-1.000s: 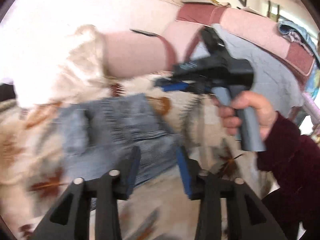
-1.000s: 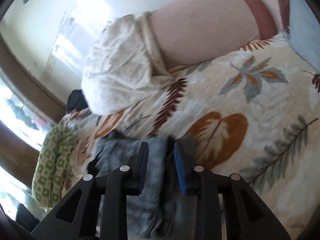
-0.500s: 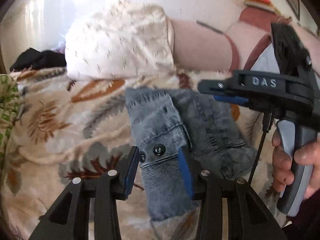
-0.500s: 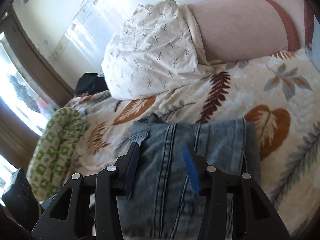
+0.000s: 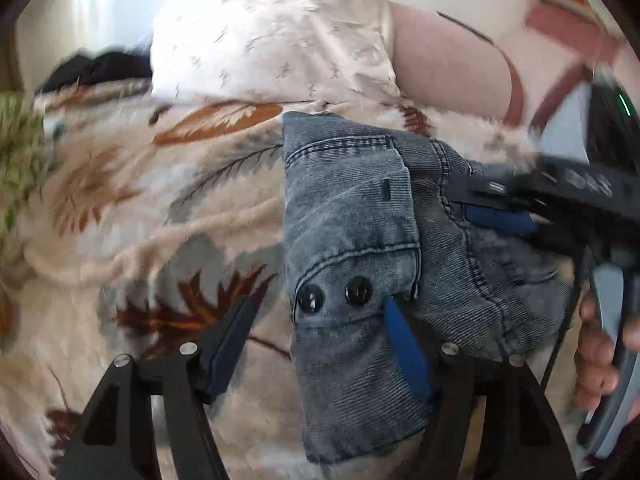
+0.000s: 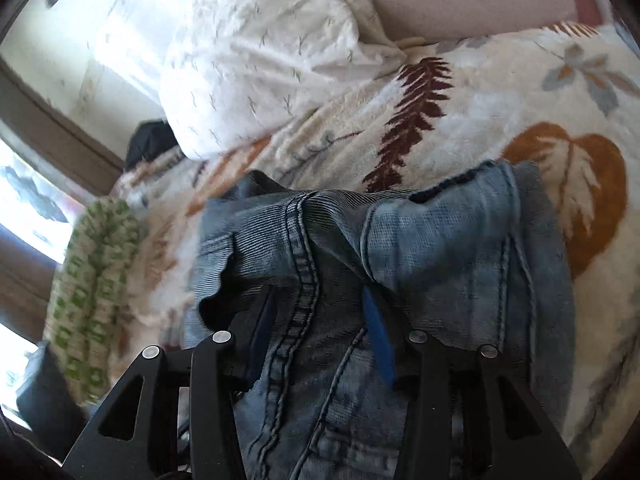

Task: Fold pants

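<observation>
The blue denim pants [image 5: 360,240] lie folded into a compact bundle on the leaf-patterned blanket [image 5: 140,220], two black buttons facing up. My left gripper [image 5: 316,324] is open just above the bundle's near edge, its right finger over the denim, its left finger over the blanket. My right gripper [image 6: 316,316] is open low over the folded denim [image 6: 400,248], its fingers straddling a seam. It also shows in the left wrist view [image 5: 500,208] at the bundle's right side, held by a hand.
A white patterned pillow [image 5: 272,32] and a pink bolster [image 5: 448,68] lie behind the pants. A green-and-white cloth [image 6: 92,280] sits at the bed's left edge, with dark clothing [image 6: 150,140] beyond it.
Both grippers have come down closer to the folded pants. The right gripper has dropped low onto the bundle's right side. Both stay open.
</observation>
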`<state>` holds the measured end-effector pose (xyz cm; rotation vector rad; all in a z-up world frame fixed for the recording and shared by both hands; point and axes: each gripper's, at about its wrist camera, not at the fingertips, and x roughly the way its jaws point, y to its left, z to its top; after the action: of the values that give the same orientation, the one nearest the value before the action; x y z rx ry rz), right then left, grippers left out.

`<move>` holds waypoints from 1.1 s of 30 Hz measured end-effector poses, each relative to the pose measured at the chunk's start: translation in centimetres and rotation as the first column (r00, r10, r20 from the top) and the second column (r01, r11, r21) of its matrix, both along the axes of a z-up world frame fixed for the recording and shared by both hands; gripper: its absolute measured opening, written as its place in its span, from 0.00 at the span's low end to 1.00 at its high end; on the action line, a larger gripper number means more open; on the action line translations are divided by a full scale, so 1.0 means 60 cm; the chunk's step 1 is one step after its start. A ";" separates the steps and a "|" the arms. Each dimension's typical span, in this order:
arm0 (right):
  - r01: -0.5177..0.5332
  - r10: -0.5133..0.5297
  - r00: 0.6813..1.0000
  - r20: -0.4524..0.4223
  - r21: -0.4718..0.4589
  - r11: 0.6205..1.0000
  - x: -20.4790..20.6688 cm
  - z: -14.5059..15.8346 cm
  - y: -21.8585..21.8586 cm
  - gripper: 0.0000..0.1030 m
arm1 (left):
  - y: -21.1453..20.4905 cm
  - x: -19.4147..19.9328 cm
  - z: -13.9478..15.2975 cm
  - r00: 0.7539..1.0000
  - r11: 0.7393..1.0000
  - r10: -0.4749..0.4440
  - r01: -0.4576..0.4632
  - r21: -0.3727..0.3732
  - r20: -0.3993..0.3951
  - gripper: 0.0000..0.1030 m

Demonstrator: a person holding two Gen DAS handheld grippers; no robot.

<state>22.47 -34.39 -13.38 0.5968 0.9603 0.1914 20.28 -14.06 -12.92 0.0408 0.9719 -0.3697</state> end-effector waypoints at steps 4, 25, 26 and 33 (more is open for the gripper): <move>0.061 -0.062 0.998 0.016 0.030 0.998 -0.060 0.053 -0.032 0.51 | 0.023 -0.037 0.035 0.998 1.000 0.020 -0.020 0.001 0.063 0.68; -0.071 0.059 0.997 -0.055 -0.234 0.970 -0.164 -0.003 0.045 0.54 | 0.006 -0.075 0.000 0.997 0.996 -0.062 0.058 0.070 0.046 0.71; -0.070 0.058 0.997 -0.059 -0.227 0.971 -0.165 0.004 0.044 0.54 | 0.008 -0.075 0.009 0.996 0.996 -0.066 0.063 0.066 0.052 0.71; 0.042 -0.025 0.992 0.120 -0.141 0.989 -0.151 0.100 -0.002 0.57 | 0.006 -0.017 0.094 0.977 0.993 -0.088 0.070 0.098 0.196 0.73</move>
<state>13.43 -34.53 -7.39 0.4640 0.8414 0.1252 19.28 -13.71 -7.30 0.1964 0.7891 -0.3864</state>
